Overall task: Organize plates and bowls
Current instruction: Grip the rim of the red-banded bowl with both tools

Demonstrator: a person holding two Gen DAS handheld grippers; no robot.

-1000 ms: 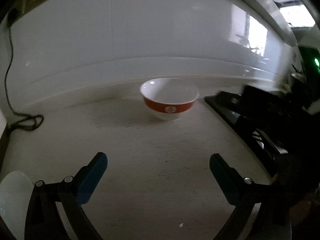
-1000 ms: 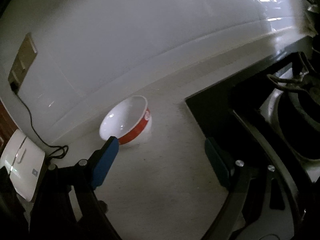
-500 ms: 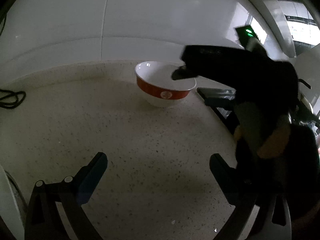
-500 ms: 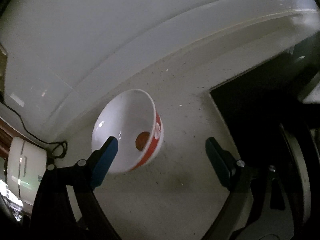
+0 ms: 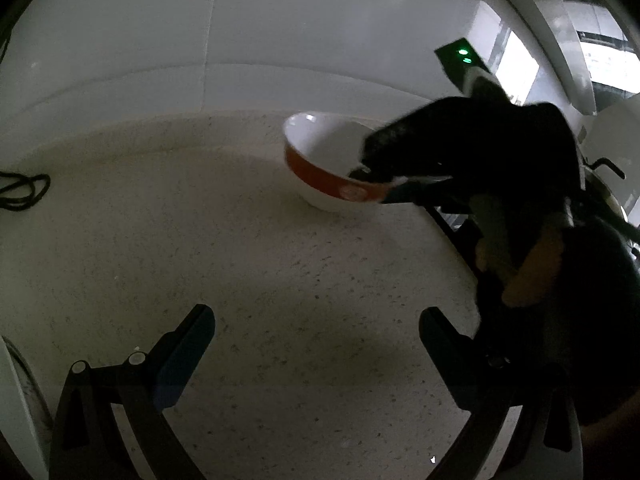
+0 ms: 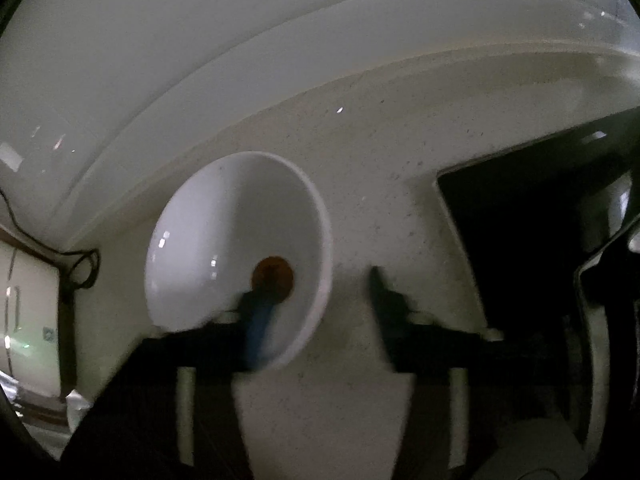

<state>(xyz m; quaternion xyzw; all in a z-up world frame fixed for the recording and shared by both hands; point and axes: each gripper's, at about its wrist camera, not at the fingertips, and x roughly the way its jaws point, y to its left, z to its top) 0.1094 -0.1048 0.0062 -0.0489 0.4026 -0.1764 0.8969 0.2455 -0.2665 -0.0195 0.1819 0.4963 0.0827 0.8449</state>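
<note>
Now the right gripper (image 6: 316,300) straddles the bowl (image 6: 224,240) rim, fingers (image 6: 256,320) apart.

We see a white bowl (image 5: 320,152) with a red band and a pale emblem, a cream counter (image 5: 240,260) speckled dark, and blue-padded black grippers.

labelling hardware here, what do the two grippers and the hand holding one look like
The left gripper is a black frame with silver screws and blue-padded fingers. The right gripper looks alike, black with a blue pad, and carries a green light. A black-gloved hand holds it.
</note>
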